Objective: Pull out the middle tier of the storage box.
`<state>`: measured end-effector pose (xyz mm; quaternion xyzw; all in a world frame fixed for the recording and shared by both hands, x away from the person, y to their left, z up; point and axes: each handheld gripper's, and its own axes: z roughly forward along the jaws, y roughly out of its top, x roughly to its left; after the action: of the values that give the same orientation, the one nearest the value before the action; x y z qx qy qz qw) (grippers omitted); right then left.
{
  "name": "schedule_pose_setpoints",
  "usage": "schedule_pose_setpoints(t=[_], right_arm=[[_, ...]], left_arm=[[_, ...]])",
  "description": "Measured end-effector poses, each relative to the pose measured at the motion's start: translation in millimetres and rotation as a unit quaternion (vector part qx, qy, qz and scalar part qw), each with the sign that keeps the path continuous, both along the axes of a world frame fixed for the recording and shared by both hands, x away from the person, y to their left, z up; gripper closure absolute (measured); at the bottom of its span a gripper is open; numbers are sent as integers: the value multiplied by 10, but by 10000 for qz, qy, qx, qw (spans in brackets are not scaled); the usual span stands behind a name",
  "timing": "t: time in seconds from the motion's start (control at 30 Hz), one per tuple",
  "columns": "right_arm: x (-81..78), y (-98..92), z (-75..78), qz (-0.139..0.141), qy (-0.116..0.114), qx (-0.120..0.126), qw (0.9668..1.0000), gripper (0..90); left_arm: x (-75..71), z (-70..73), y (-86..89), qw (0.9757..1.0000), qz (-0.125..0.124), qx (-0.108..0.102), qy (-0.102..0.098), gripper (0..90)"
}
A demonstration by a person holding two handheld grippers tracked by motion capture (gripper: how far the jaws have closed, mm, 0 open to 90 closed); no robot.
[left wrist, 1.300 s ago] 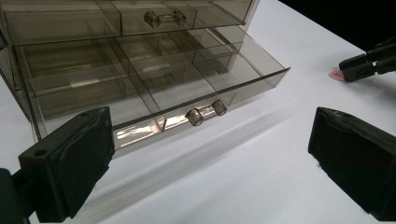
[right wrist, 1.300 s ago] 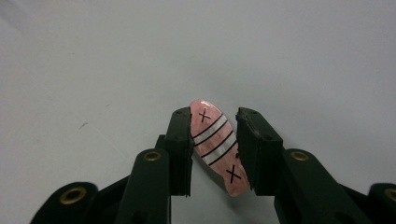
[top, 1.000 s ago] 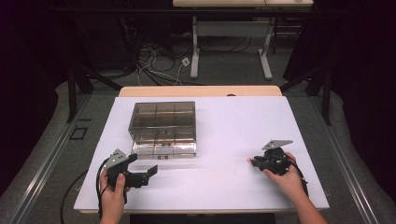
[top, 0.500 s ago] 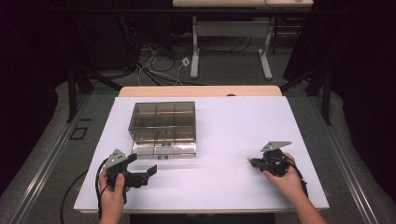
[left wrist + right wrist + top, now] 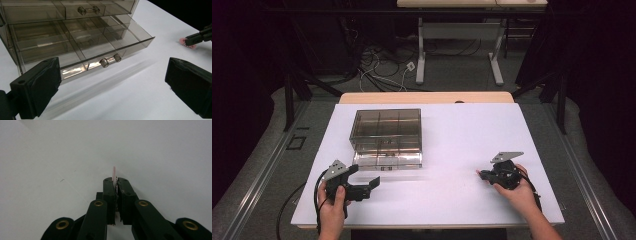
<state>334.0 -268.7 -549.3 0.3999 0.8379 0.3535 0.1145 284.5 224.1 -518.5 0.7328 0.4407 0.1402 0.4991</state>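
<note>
Right tongs clenched on thin pink piece, possibly a disc | left tongs released by open drawer | risk: edge-on grip slips, piece drops on counter

One smoky clear drawer box with one drawer pulled out, one thin pink piece, two claws — left, right — one white bench

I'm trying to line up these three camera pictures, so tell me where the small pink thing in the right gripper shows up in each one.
High view: too small to make out; look at the right gripper tips, lower right.
Left gripper view: pink piece at the right edge, pinched by the far gripper.
Right gripper view: a thin pink edge at centre, between the shut jaws.
Shared landmark: the white tabletop.
</note>
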Motion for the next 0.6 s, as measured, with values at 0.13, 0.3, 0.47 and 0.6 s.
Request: schedule_pose_setpoints(t=[0.13, 0.3, 0.47, 0.6], right_arm=[[-6, 8, 4, 2, -22, -16, 10000, 855], [-17, 13, 23, 29, -53, -6, 10000, 855], [-42, 35, 54, 30, -74, 32, 10000, 855], [-69, 78, 91, 109, -156, -10, 9998, 855]], left_arm=[[1, -2, 1, 10000, 1, 5, 2, 7], [1, -3, 1, 10000, 1, 12, 1, 7], [-1, 1, 2, 10000, 10, 5, -5, 7], [-2, 1, 0, 10000, 12, 22, -3, 7]])
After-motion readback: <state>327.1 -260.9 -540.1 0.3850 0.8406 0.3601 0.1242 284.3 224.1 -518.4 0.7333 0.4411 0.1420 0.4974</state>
